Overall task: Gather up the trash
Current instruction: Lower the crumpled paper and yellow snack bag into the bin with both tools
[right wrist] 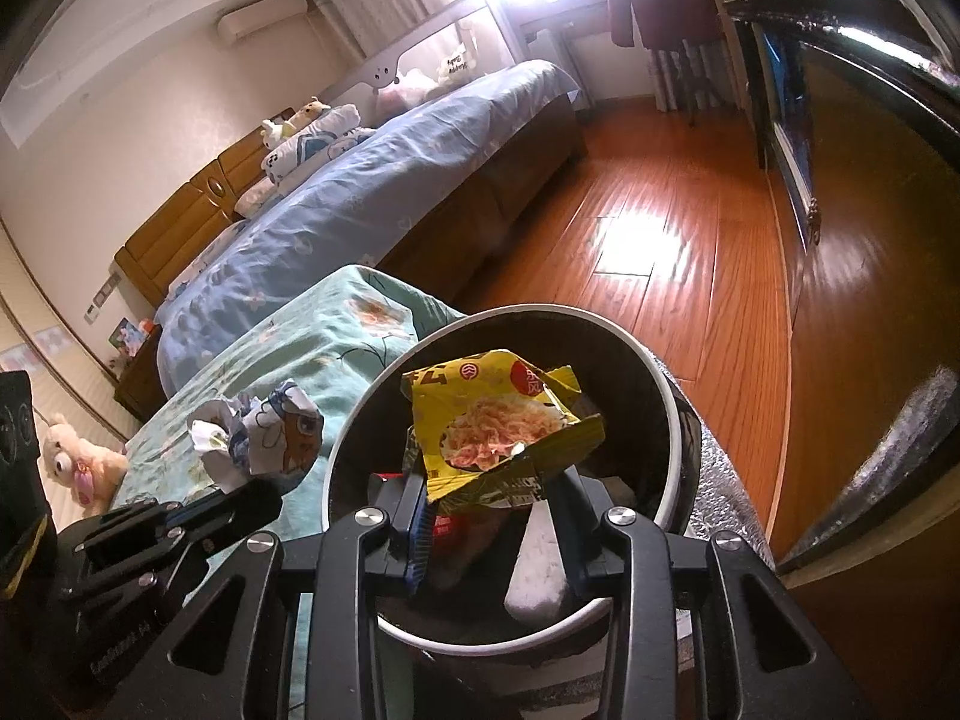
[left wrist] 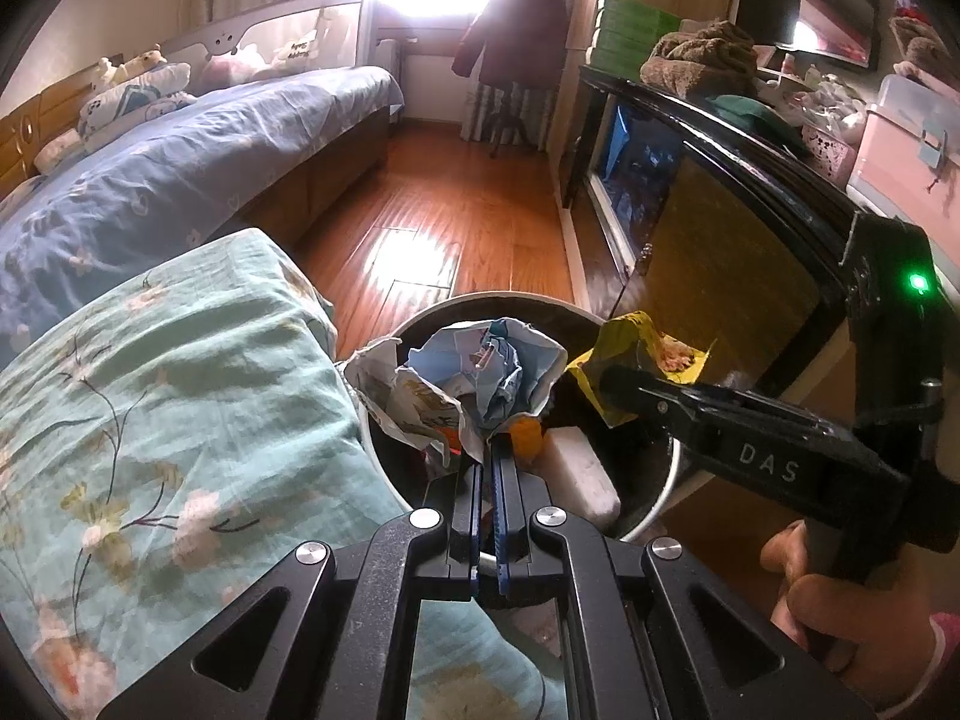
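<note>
Yellow noodle wrapper [right wrist: 501, 426], red-circle logo

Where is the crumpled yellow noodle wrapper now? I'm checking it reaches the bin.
The crumpled yellow noodle wrapper is pinched in the right gripper, over the round white-rimmed trash bin, right of the green floral bedding.

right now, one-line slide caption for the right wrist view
Right gripper holds a yellow noodle wrapper over the trash bin.
</note>
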### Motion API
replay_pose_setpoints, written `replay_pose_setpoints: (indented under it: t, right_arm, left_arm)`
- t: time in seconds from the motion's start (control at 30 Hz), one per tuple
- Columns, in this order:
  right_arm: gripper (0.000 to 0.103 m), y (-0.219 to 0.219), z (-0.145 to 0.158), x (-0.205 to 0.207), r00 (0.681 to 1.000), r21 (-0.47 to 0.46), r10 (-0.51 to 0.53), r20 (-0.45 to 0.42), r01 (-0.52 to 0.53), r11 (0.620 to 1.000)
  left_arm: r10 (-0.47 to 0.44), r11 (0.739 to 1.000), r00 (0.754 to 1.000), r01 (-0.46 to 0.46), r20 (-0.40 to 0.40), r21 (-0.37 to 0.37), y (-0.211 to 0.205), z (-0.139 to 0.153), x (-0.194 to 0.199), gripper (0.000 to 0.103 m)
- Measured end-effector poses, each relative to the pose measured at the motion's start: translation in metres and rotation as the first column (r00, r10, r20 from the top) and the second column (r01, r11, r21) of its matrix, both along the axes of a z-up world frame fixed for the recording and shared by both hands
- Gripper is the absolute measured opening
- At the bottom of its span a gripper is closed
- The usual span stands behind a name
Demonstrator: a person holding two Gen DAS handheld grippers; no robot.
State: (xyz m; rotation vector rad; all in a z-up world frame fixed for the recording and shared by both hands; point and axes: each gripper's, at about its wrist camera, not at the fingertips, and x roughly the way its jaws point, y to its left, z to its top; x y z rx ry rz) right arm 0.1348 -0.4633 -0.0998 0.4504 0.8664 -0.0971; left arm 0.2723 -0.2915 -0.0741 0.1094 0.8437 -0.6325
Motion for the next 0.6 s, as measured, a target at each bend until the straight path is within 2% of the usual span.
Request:
replay_pose_setpoints:
  t: [0.6]
  right_arm:
    - [0.036,-0.0025,-0.0059,0.0076,1.000,0.001,0.008,-0.018,-0.008,1.000]
  left_arm:
    - [0.002,1.000,1.000,-0.002,-0.008,0.016,-0.0077,-0.0039,0.0091,0.002]
